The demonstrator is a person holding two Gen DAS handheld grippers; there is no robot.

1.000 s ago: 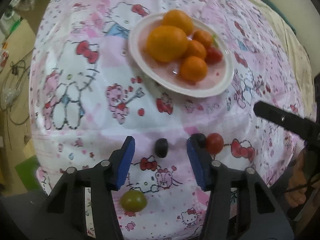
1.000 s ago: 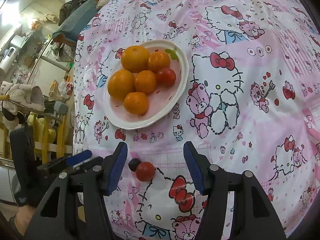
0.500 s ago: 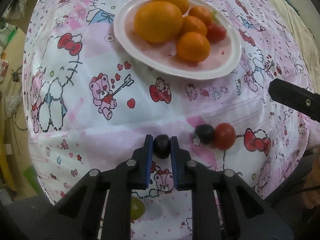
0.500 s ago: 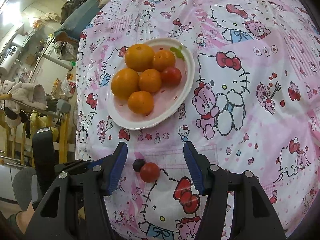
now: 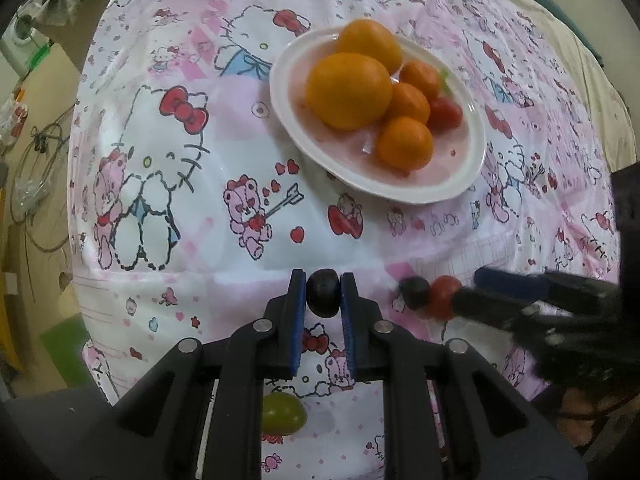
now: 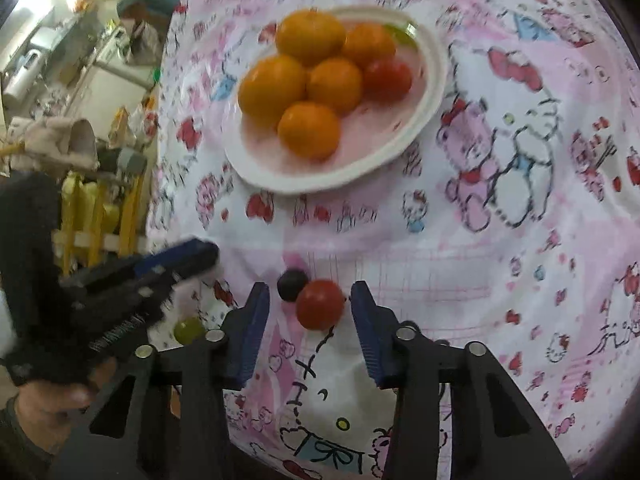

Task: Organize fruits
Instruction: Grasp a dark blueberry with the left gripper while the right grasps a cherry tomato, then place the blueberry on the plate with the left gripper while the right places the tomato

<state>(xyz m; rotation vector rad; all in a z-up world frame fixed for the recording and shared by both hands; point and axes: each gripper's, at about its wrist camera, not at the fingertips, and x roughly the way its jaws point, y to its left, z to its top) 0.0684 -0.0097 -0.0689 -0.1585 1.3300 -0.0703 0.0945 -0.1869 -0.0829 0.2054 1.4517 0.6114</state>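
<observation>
My left gripper (image 5: 323,294) is shut on a dark grape (image 5: 323,291) and holds it over the cloth, short of the white plate (image 5: 460,188) of oranges and a red tomato. My right gripper (image 6: 312,308) is open, its blue pads on either side of a red cherry tomato (image 6: 320,304), with a second dark grape (image 6: 292,283) touching the tomato's far left. These two also show in the left wrist view: the tomato (image 5: 442,294) and the grape (image 5: 415,292). A green grape (image 5: 283,419) lies under my left gripper.
The plate (image 6: 432,92) holds several oranges (image 6: 308,130) and a red tomato (image 6: 387,79). A Hello Kitty cloth (image 5: 168,152) covers the round table. The left gripper shows blurred at the right view's left (image 6: 132,280). Clutter stands beyond the table's left edge.
My left gripper closed on the dark grape and lifted back from the plate. My right gripper came forward and down around the red tomato.
</observation>
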